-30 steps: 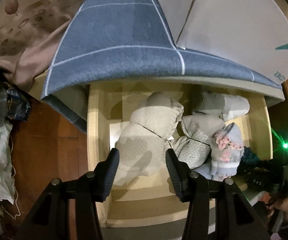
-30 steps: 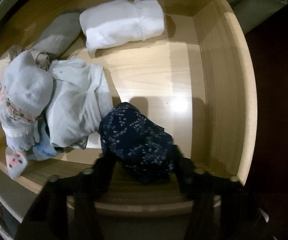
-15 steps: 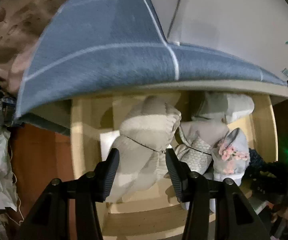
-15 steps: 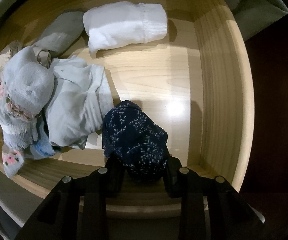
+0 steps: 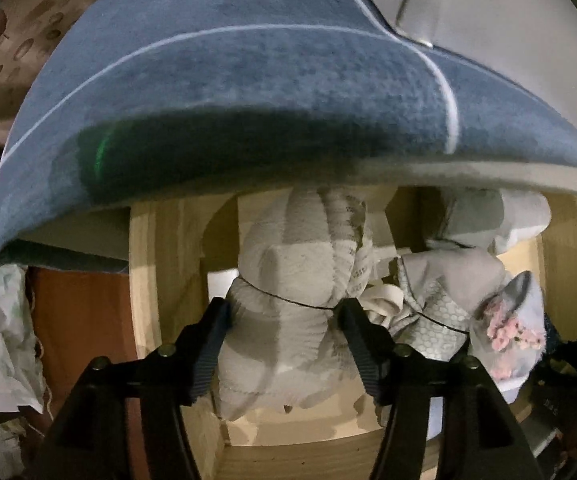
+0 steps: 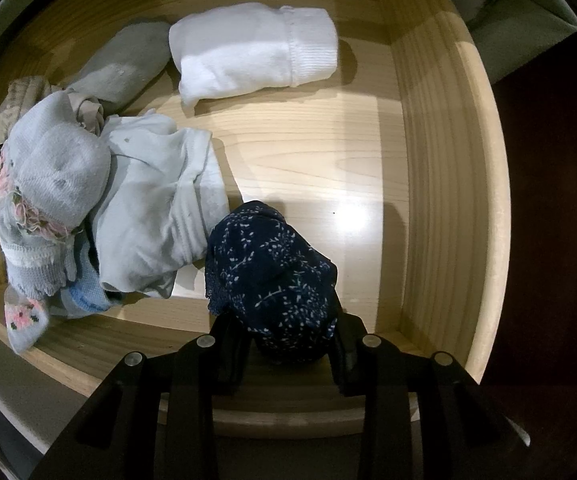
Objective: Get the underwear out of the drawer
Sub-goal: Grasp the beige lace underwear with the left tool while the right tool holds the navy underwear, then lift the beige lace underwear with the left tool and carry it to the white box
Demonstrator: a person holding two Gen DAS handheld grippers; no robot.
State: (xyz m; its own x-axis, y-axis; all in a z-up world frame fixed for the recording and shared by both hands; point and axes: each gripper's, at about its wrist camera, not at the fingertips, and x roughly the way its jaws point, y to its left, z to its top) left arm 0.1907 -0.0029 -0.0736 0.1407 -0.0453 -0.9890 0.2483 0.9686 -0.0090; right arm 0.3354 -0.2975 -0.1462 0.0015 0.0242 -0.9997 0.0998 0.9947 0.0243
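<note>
The open wooden drawer (image 5: 168, 240) holds several rolled garments. My left gripper (image 5: 286, 340) points down into it, its jaws opening, and a cream textured roll with black trim (image 5: 300, 264) lies between the fingers (image 5: 212, 344) without being squeezed. In the right wrist view a navy floral pair of underwear (image 6: 272, 264) sits near the drawer's front wall (image 6: 440, 184). My right gripper (image 6: 288, 344) is shut on it, both pads pressing its sides.
A blue blanket with white lines (image 5: 248, 80) overhangs the drawer's back half. Beside the cream roll lie a grey honeycomb garment (image 5: 436, 312) and a flowered pale-blue sock (image 5: 512, 320). A white folded piece (image 6: 256, 52), a grey sock (image 6: 124, 64) and pale underwear (image 6: 156, 200) share the drawer.
The left gripper has come down closer to the drawer and its jaws have spread wider around the cream roll. The right gripper has closed on the navy underwear and steadied.
</note>
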